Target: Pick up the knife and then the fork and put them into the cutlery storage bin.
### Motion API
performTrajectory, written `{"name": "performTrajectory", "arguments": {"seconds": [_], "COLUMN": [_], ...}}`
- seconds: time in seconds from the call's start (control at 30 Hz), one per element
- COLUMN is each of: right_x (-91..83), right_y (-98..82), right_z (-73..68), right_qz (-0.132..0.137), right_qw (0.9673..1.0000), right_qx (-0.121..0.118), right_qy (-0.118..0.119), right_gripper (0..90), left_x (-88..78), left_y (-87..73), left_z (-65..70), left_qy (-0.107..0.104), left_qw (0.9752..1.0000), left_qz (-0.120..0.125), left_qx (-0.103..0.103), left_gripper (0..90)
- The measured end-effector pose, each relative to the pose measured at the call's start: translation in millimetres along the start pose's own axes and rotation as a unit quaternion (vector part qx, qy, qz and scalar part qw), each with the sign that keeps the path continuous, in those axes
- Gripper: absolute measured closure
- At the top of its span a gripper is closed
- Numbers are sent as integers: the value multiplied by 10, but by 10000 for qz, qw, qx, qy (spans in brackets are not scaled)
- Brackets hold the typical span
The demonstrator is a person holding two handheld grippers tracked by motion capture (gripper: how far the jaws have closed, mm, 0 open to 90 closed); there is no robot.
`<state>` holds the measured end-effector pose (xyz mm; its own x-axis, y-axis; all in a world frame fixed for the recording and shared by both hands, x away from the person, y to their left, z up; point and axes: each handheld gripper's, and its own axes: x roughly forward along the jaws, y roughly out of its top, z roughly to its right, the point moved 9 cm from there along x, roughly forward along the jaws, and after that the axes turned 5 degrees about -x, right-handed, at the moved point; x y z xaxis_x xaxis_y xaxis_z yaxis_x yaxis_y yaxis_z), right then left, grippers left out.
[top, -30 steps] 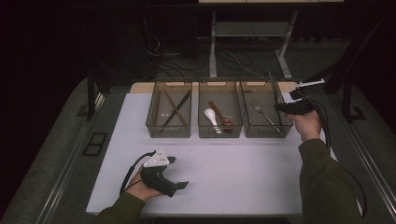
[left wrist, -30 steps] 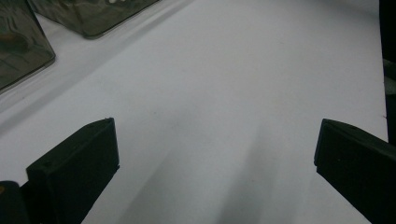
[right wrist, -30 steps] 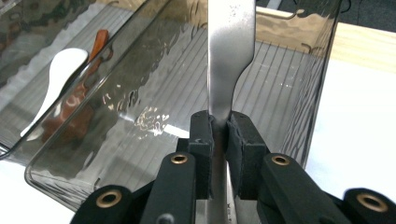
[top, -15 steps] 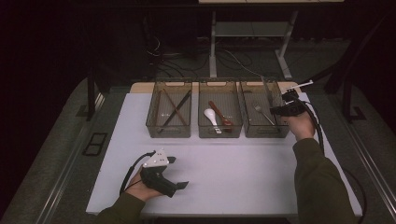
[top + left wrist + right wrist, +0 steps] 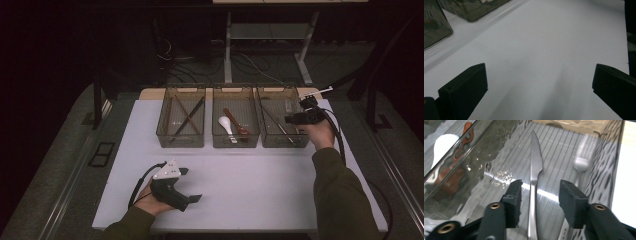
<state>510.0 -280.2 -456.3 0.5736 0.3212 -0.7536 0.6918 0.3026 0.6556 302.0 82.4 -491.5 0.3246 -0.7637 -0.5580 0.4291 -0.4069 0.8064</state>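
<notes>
right gripper [image 5: 539, 197] jaws just sprung apart over knife [image 5: 534, 185], now lying loose in right bin [image 5: 282, 142] beside fork [image 5: 580, 166]; drop looks done. left gripper [image 5: 192, 185] released, idle near bins.

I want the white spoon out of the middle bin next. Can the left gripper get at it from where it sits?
Probably yes: the left gripper rests open on the bare table, and the middle bin is open-topped, with the white spoon lying uncovered beside a brown spoon.
</notes>
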Motion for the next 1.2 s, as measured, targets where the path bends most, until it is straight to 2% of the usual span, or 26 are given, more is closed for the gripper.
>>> {"name": "performTrajectory", "arguments": {"seconds": [0.13,0.27,0.5,0.63,0.73,0.83,0.97,1.07,1.2], "right_x": [-61,-151,-289,-316,-363,-433,-494,-524,-579], "right_y": [-7,2,13,-4,-5,2,-37,-86,-159], "right_z": [-14,-47,-129,-202,-251,-305,-381,-411,-459], "right_qz": [131,249,567,574,680,903,1061,1103,1177], "right_qw": [9998,9995,9978,9974,9964,9944,9924,9917,9901], "right_qx": [35,-103,-207,-357,-468,-442,-410,-511,-573], "right_qy": [140,183,271,265,186,311,474,409,497], "right_gripper": [430,378,281,197,189,175,171,171,171], "left_x": [2,4,1,0,3,5,11,9,-2], "left_y": [1,0,-1,1,1,3,4,1,-3], "left_z": [-3,-2,-6,-11,-15,-17,-18,-22,-31], "left_qy": [4,2,26,30,29,18,11,25,30], "left_qw": [10000,10000,10000,10000,10000,9999,9999,9999,10000], "left_qz": [10,10,12,17,15,35,26,14,-19], "left_qx": [-15,-21,-59,-48,-46,-100,-114,-109,-70], "left_gripper": [0,0,0,0,0,0,0,0,0]}}
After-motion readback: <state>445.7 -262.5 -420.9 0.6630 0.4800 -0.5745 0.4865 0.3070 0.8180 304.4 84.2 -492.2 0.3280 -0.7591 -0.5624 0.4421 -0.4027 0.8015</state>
